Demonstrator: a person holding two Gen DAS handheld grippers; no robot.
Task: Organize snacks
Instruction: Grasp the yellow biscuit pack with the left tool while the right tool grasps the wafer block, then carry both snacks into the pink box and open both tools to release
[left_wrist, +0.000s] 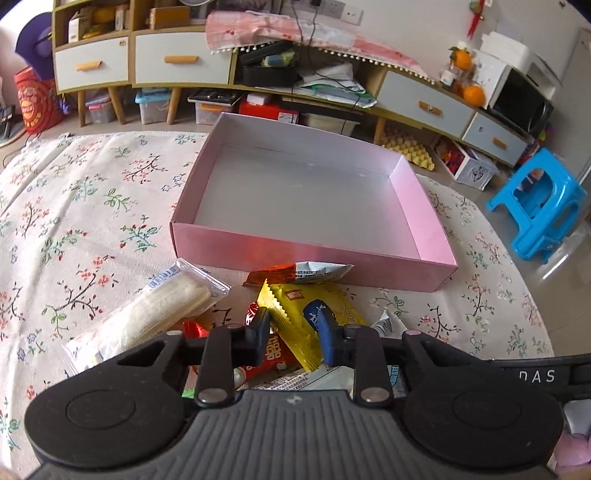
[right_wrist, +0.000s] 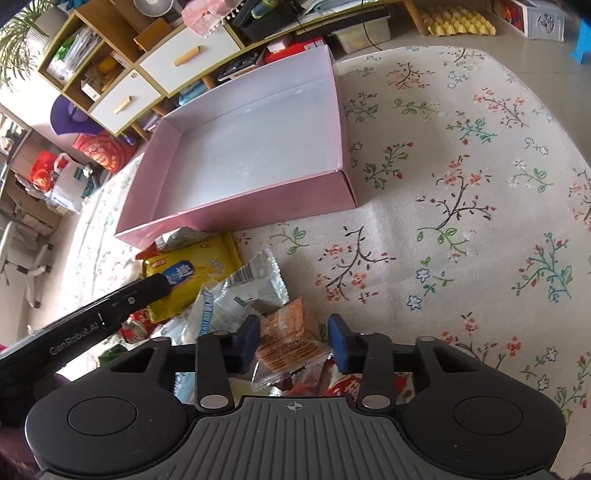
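An empty pink box (left_wrist: 306, 254) (right_wrist: 240, 206) sits on the floral tablecloth. A pile of snack packets lies in front of it. My left gripper (left_wrist: 293, 328) is open over a yellow biscuit packet (left_wrist: 295, 314) (right_wrist: 192, 269), its jaws astride the packet's serrated edge. A clear packet of pale wafers (left_wrist: 162, 314) lies to its left, and an orange and silver packet (left_wrist: 299, 273) against the box. My right gripper (right_wrist: 295, 336) is open with a clear packet of orange crackers (right_wrist: 288, 339) between its jaws. A silver and blue packet (right_wrist: 240, 295) lies beside it.
The floral tablecloth (right_wrist: 461, 221) stretches right of the pile. Beyond the table stand low cabinets with drawers (left_wrist: 181, 62), storage bins on the floor and a blue plastic stool (left_wrist: 535, 210). My left gripper's body (right_wrist: 92, 317) crosses the right wrist view at the left.
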